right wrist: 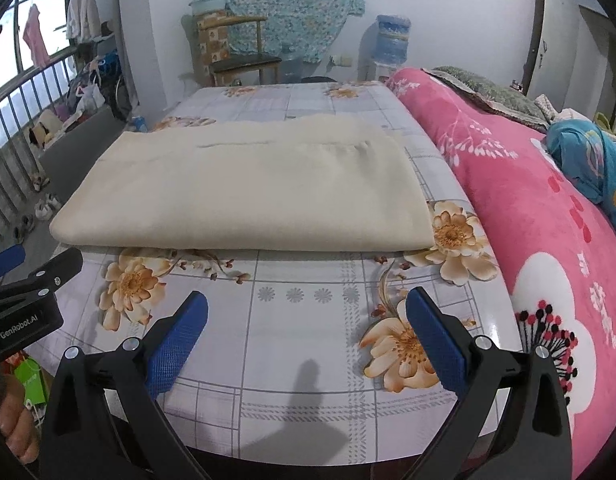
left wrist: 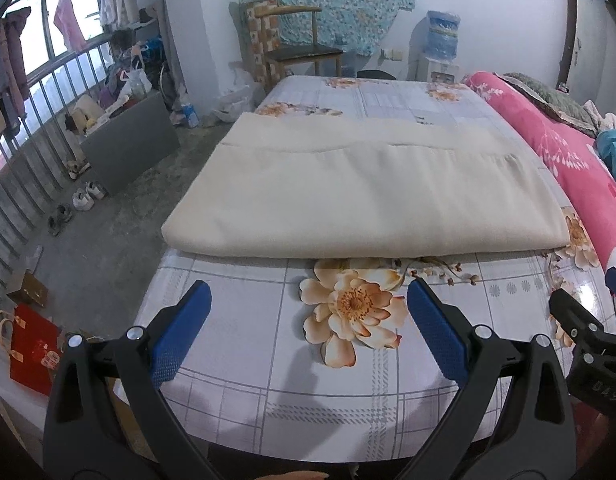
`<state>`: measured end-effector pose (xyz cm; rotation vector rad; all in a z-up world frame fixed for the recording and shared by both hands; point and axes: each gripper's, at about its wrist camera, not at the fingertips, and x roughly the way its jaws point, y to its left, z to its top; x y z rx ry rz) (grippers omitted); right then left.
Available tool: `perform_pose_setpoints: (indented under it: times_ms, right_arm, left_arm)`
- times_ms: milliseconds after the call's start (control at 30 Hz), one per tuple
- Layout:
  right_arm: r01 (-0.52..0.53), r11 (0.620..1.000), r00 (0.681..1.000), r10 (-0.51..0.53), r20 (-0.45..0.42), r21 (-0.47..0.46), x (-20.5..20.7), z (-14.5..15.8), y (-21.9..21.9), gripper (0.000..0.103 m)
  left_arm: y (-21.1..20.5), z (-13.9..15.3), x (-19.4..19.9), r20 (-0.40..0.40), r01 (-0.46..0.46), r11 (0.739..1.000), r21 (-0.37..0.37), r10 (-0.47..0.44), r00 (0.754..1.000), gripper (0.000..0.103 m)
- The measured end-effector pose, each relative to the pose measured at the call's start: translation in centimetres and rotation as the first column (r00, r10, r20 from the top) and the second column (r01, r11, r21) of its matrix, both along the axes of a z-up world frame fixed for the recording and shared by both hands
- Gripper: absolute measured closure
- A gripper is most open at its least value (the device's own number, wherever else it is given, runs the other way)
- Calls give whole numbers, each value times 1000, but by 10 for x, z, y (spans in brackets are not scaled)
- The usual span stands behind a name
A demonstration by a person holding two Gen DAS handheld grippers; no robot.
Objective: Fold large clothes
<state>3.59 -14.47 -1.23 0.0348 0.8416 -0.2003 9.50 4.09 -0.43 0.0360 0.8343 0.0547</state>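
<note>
"GenRobot.AI" printed on the left gripper's black body, seen at the left edge of the right wrist view; partial letters "DAS" on the other unit in the left wrist view. Folded cream cloth (left wrist: 360,196) (right wrist: 243,196) lies flat mid-bed on the floral sheet (left wrist: 243,320), beyond both grippers, not touching. Left gripper (left wrist: 310,320) jaws wide apart, empty. Right gripper (right wrist: 308,320) also spread wide, holding nothing. Pink quilt (right wrist: 528,208) to the right.

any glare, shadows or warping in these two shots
Left wrist view: fisheye bends the window bars; gripper shadows fall on the floral sheet; the cream cloth is evenly lit. Right wrist view: glare on the sheet's edge beside the pink blanket; black corners.
</note>
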Motion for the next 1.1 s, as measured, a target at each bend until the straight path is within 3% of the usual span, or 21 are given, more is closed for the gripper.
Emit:
perform_pose_setpoints:
  times_ms: [1100]
  right_arm:
    - [-5,1000,1000,5,-3,-4,1,3,3,6]
  left_arm:
    - [-2,-2,3,-22,5,1000,-16,-6,1000,8]
